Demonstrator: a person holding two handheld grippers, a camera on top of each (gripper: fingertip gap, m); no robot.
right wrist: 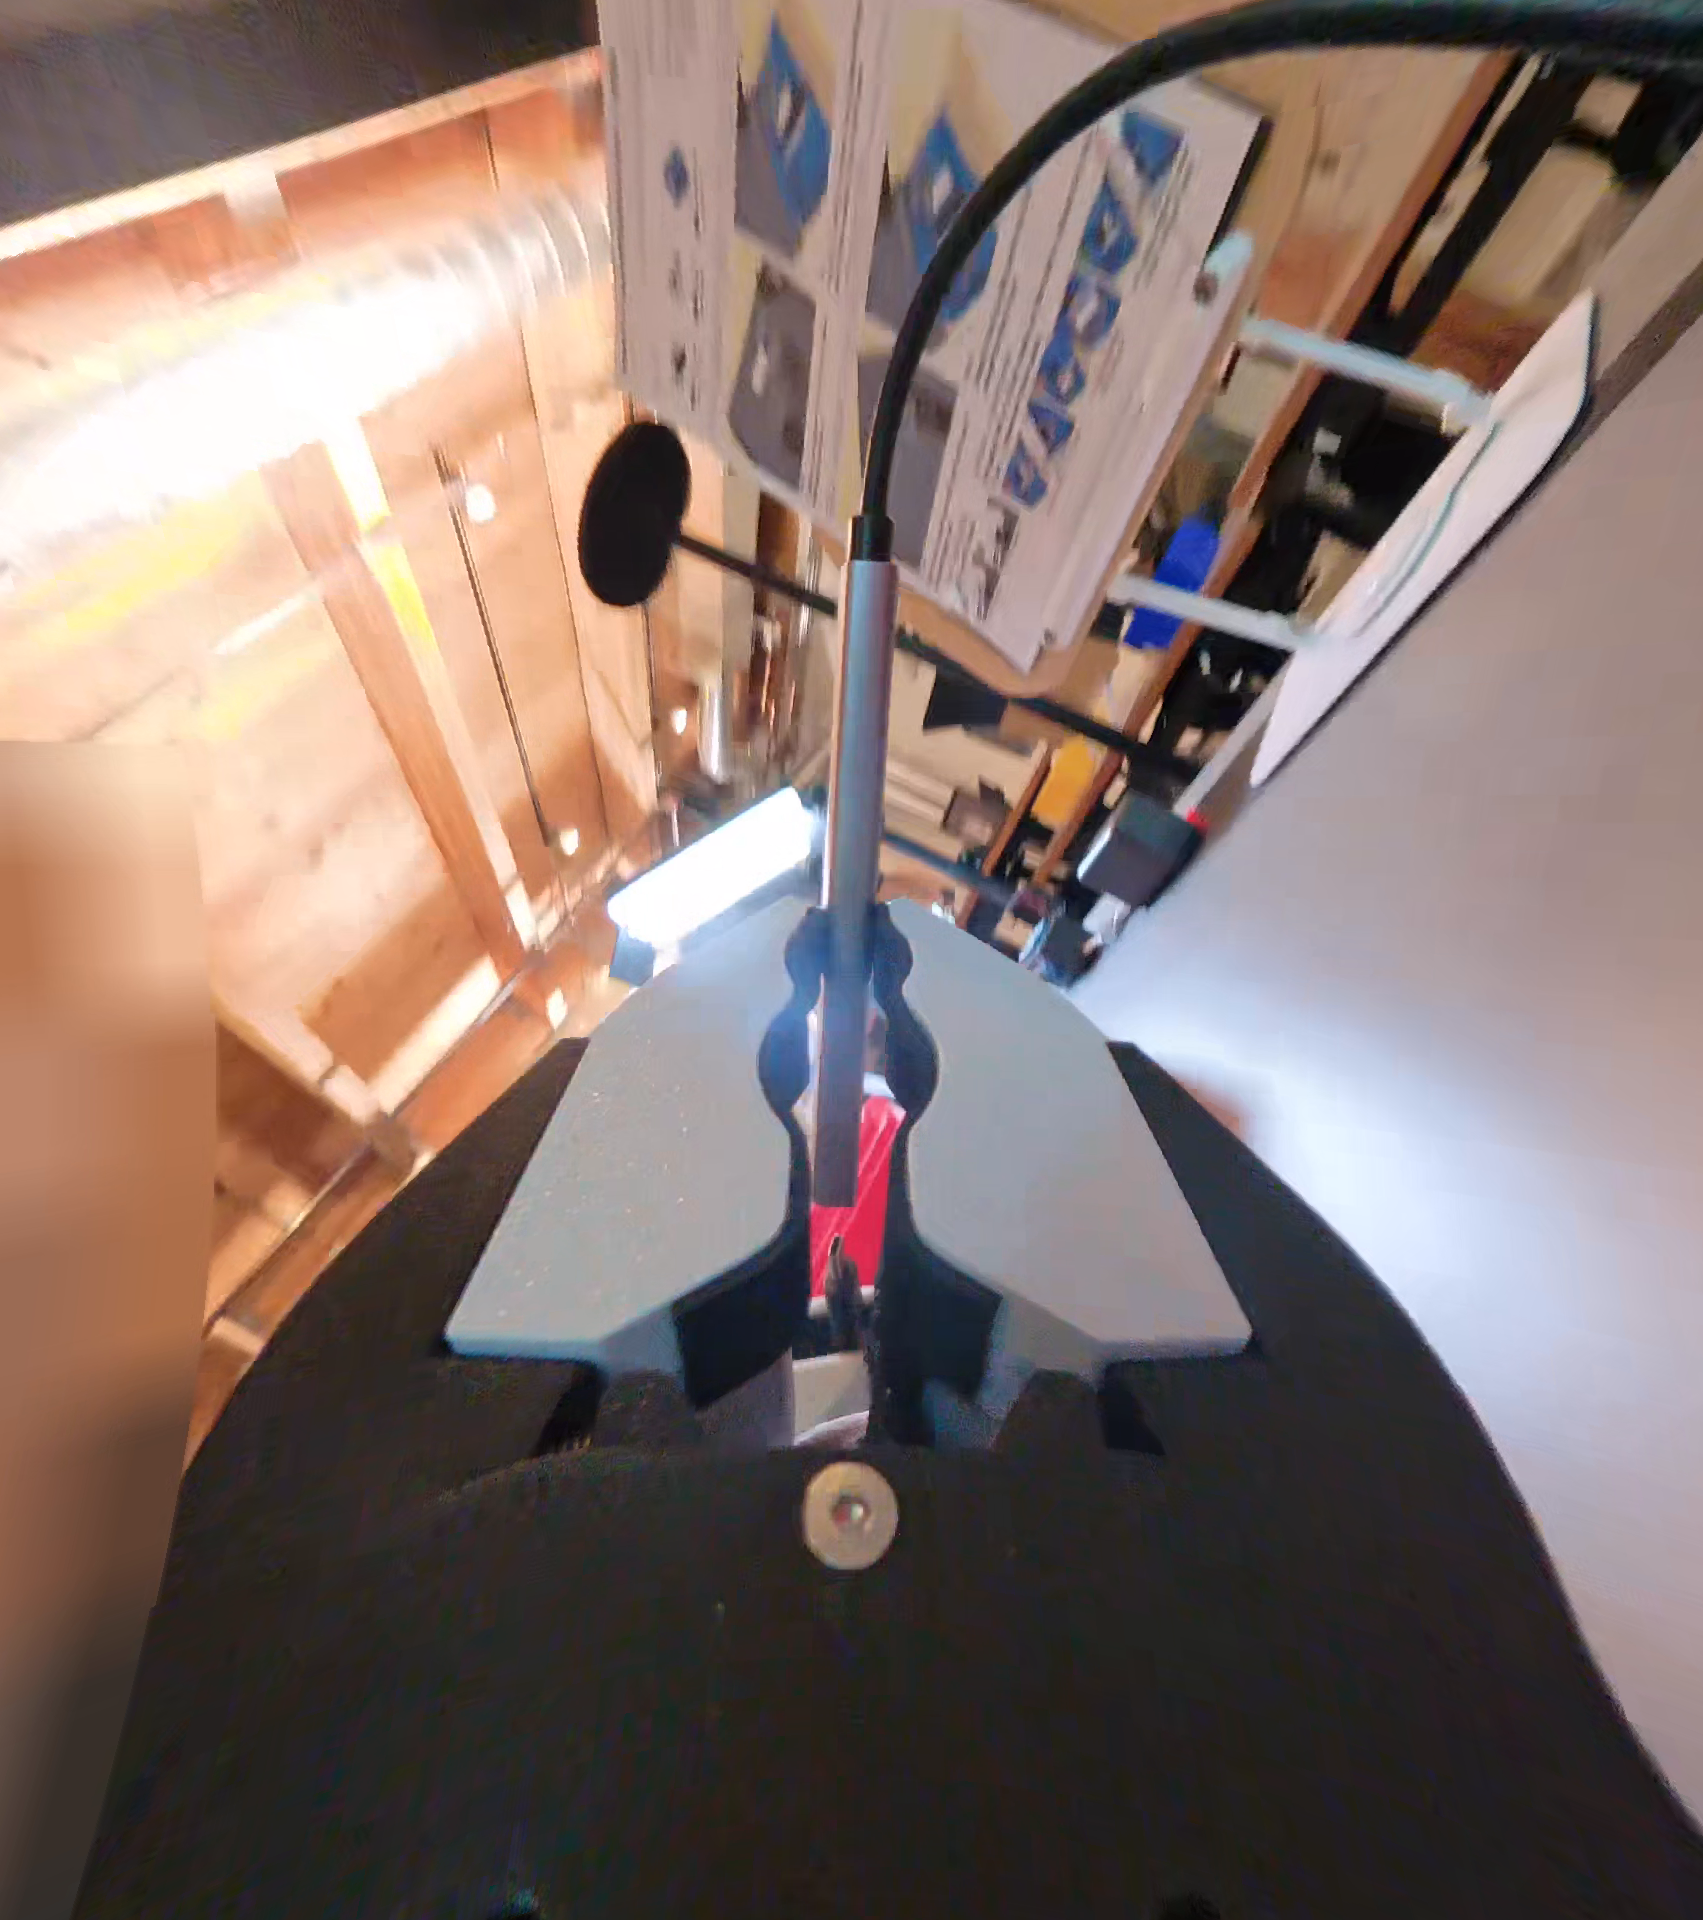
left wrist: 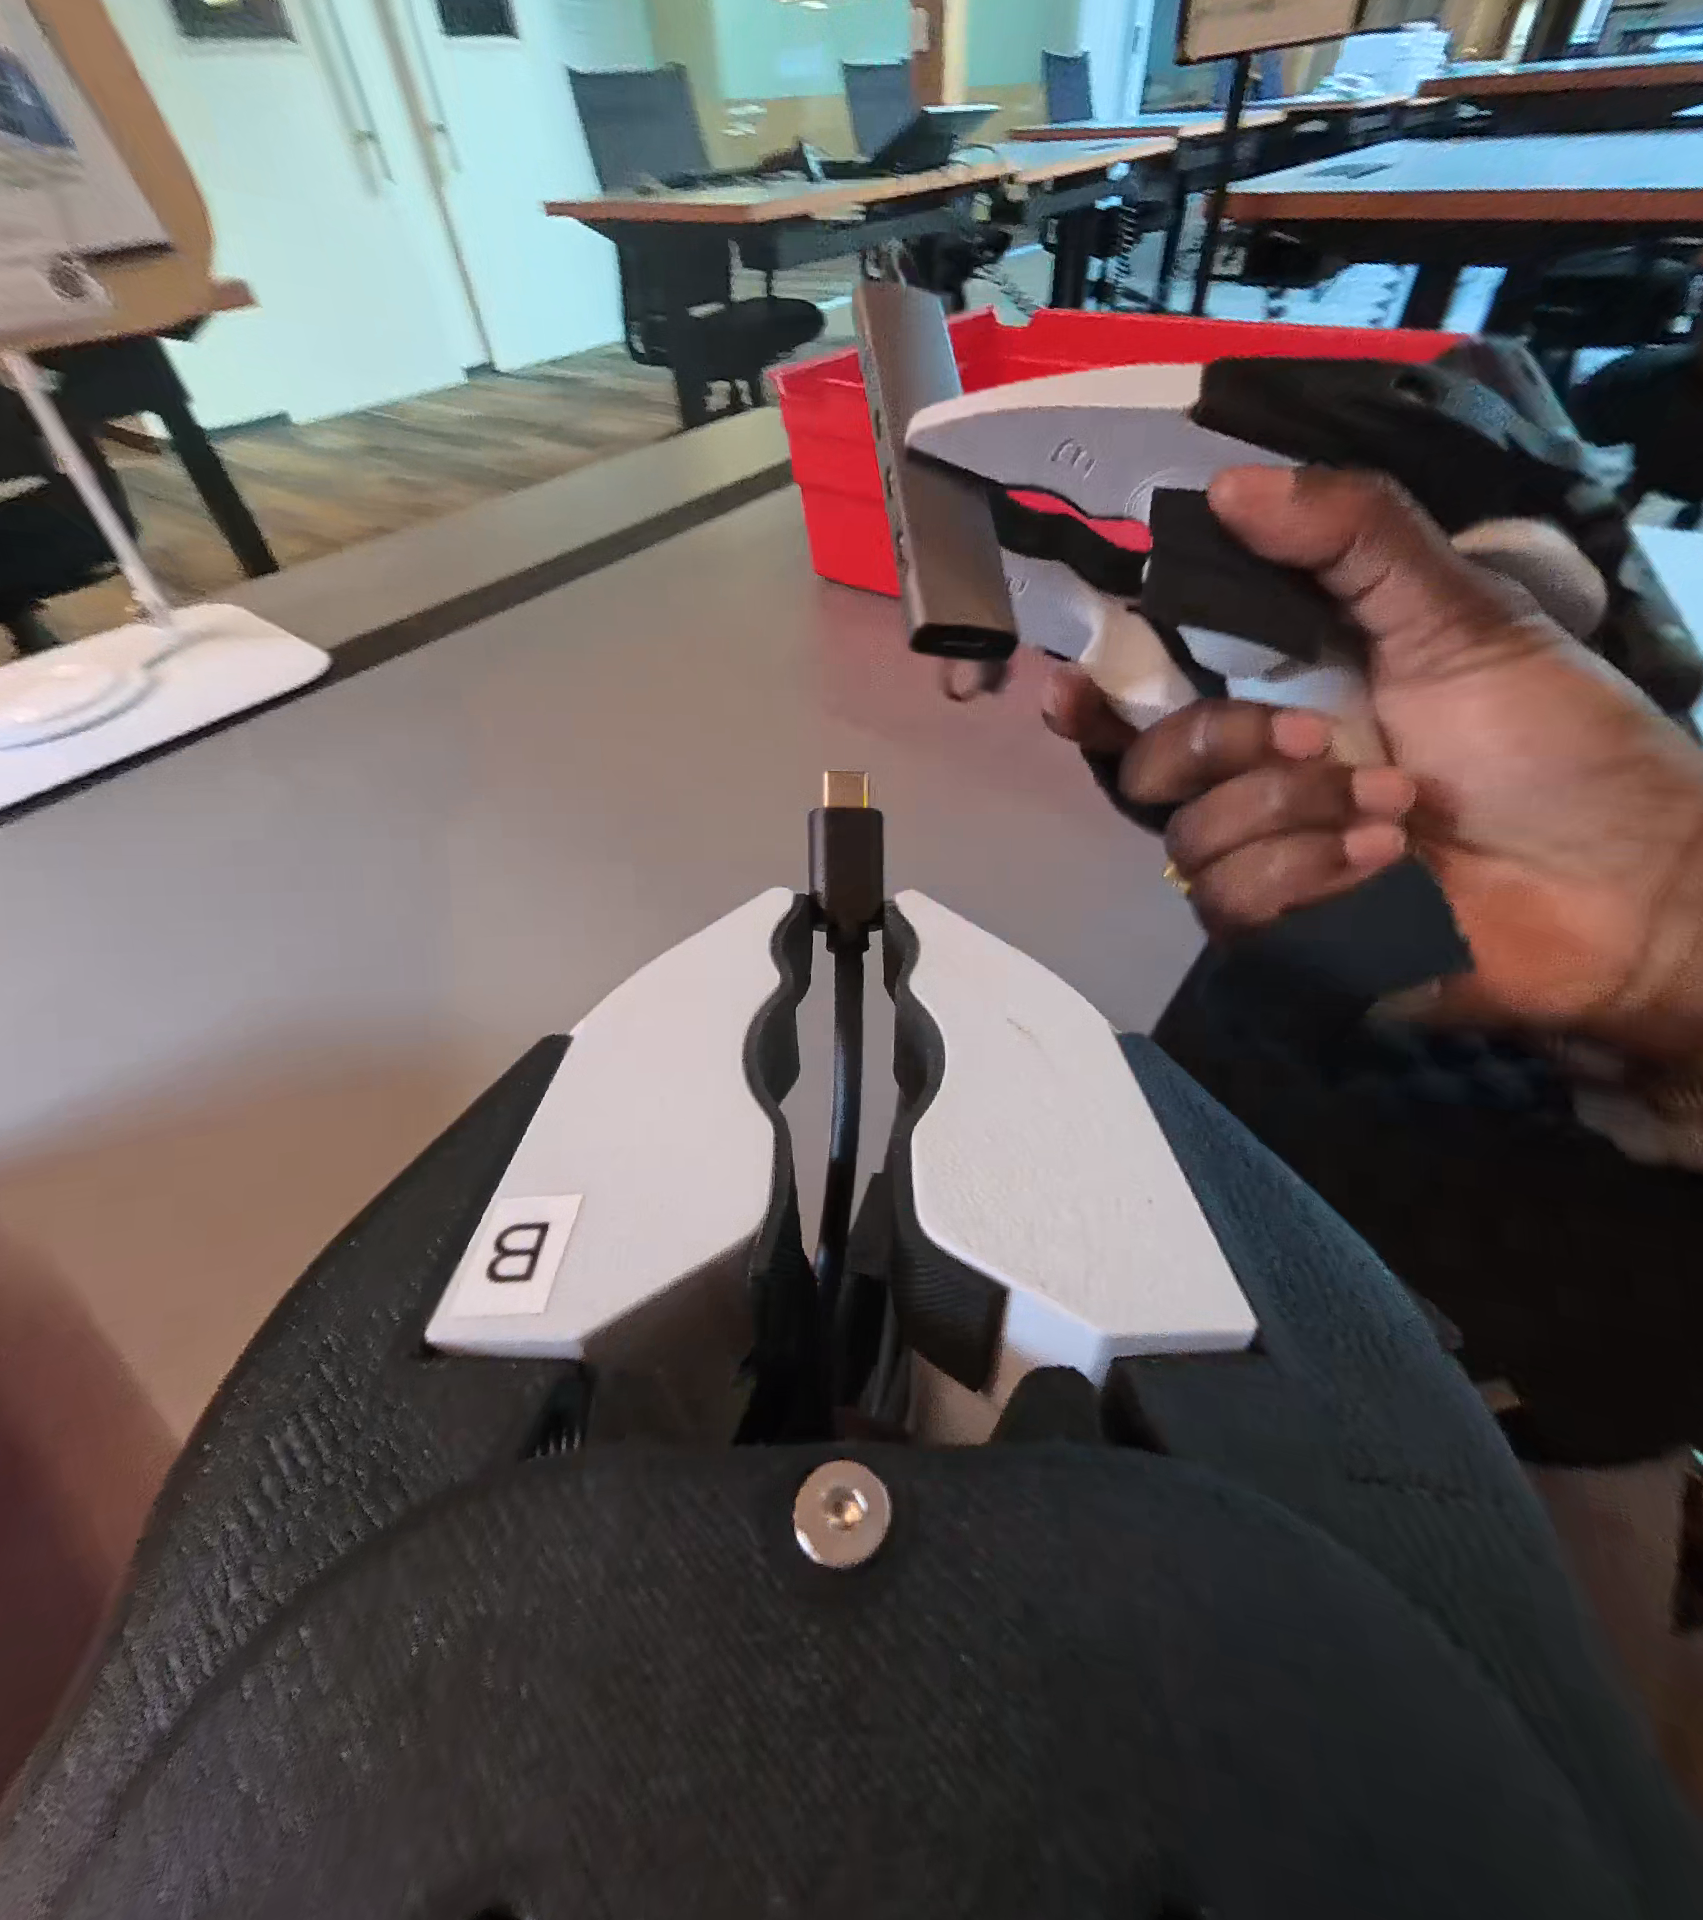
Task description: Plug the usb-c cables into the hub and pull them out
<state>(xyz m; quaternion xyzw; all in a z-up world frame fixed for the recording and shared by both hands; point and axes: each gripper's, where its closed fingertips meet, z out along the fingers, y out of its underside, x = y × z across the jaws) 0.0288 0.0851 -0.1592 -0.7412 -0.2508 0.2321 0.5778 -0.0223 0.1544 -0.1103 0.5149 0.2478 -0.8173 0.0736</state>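
L gripper (left wrist: 845,914) pinches black cable (left wrist: 845,1039); slim metal hub (left wrist: 935,488) apart.

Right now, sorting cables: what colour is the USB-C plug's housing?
Black plug housing, with a gold-toned metal tip; left wrist view.

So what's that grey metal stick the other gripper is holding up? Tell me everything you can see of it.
That is the hub, a slim, flat bar of grey brushed metal. The right gripper is shut on its middle, holding it in the air above the grey table, tilted, in front of a red bin. Its lower end face shows a dark slot; small ports dot one narrow edge. A black cable leaves its far end. Nothing is plugged into the near end.
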